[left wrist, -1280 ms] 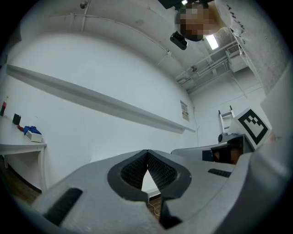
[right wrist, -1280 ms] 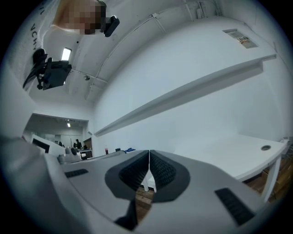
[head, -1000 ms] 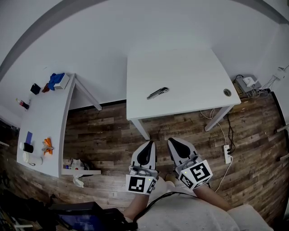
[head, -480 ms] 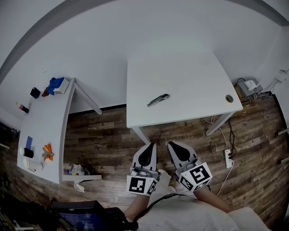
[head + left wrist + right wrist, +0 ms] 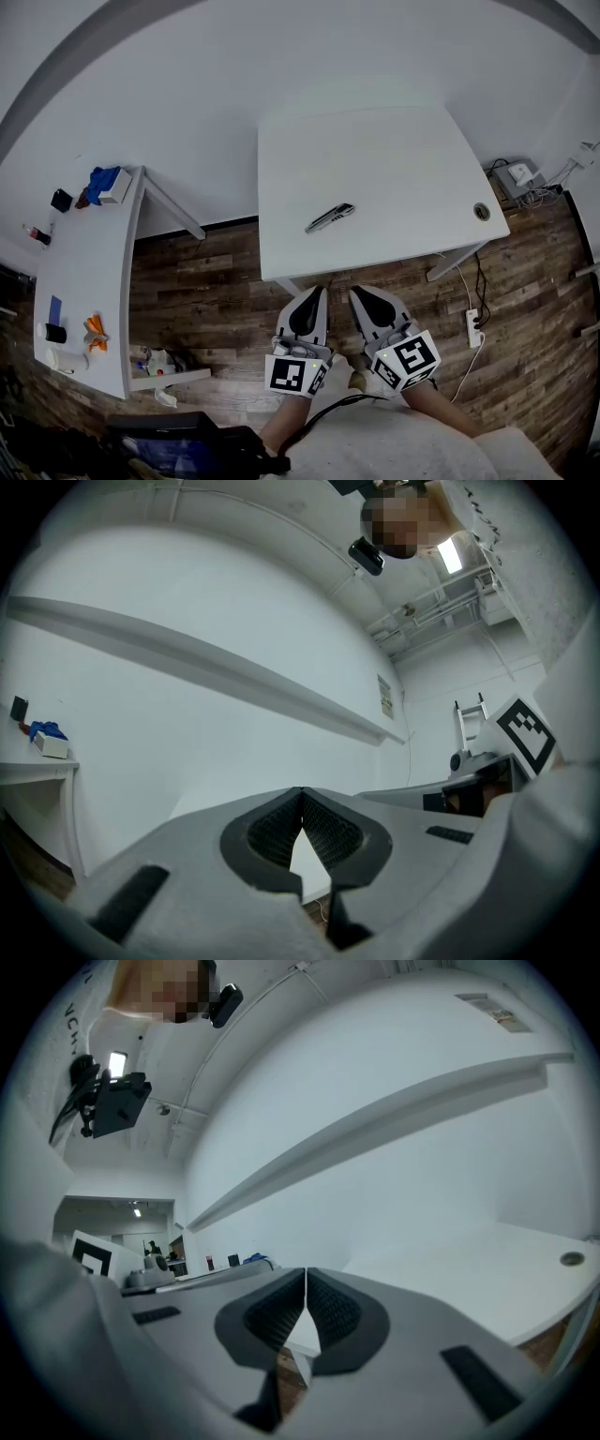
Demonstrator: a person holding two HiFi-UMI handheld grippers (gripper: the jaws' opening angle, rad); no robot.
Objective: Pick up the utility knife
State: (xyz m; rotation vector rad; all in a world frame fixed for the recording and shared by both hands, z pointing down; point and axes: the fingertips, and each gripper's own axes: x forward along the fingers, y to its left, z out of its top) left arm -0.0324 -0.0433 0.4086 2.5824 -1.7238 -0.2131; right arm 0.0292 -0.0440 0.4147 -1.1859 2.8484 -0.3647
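While left gripper (image 5: 309,295) and right gripper (image 5: 360,294) hold fingers together, utility knife (image 5: 329,217) on white table (image 5: 403,159), wall label (image 5: 491,1009) unreadably small.

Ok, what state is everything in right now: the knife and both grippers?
utility knife: lying flat on the white table, nothing touching it; blade too small to tell.
left gripper: shut, empty, near the table's front edge.
right gripper: shut, empty, beside the left one.
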